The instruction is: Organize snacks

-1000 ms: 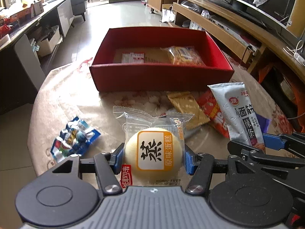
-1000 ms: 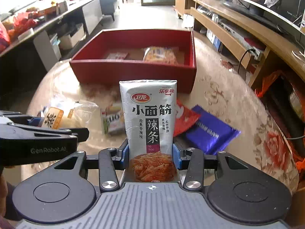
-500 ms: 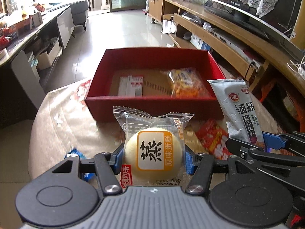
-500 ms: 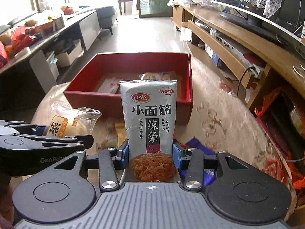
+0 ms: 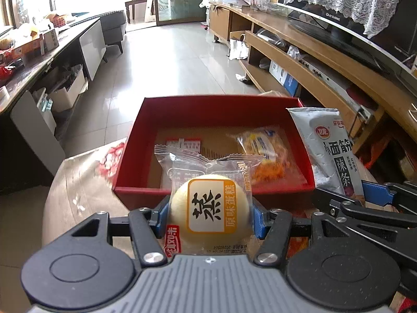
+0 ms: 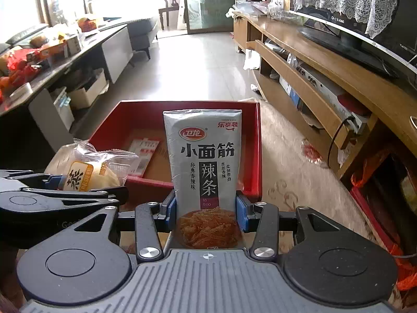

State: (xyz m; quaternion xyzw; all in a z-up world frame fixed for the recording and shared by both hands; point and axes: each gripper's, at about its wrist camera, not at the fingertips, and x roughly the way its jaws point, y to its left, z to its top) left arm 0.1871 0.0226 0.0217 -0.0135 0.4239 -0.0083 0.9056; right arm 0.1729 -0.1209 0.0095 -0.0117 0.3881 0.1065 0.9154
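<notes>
**Both grippers carried up over the red box's near wall**

Closer now than a second ago: the red box (image 5: 213, 120) has grown in both wrist views, its near wall sitting just beyond the fingertips and its open floor looked down into, where before the loose packets on the table lay between grippers and box. Those packets have dropped out of sight.

- Table (image 5: 78, 182), patterned cloth, carries the box.
- Box contents: an orange-and-clear snack bag (image 5: 263, 154) toward the right, a flat red-and-white packet (image 5: 183, 143) toward the left.
- Right gripper (image 6: 207, 208): jaws clamped on the lower part of the grey spicy-strip pouch (image 6: 204, 156), pouch upright, in front of the box's right half.
- Left gripper (image 5: 209, 214): jaws closed against both sides of the wrapped steamed cake (image 5: 208, 208), wrapper top standing over the near wall.
- Grippers side by side, each visible in the other's view.
</notes>
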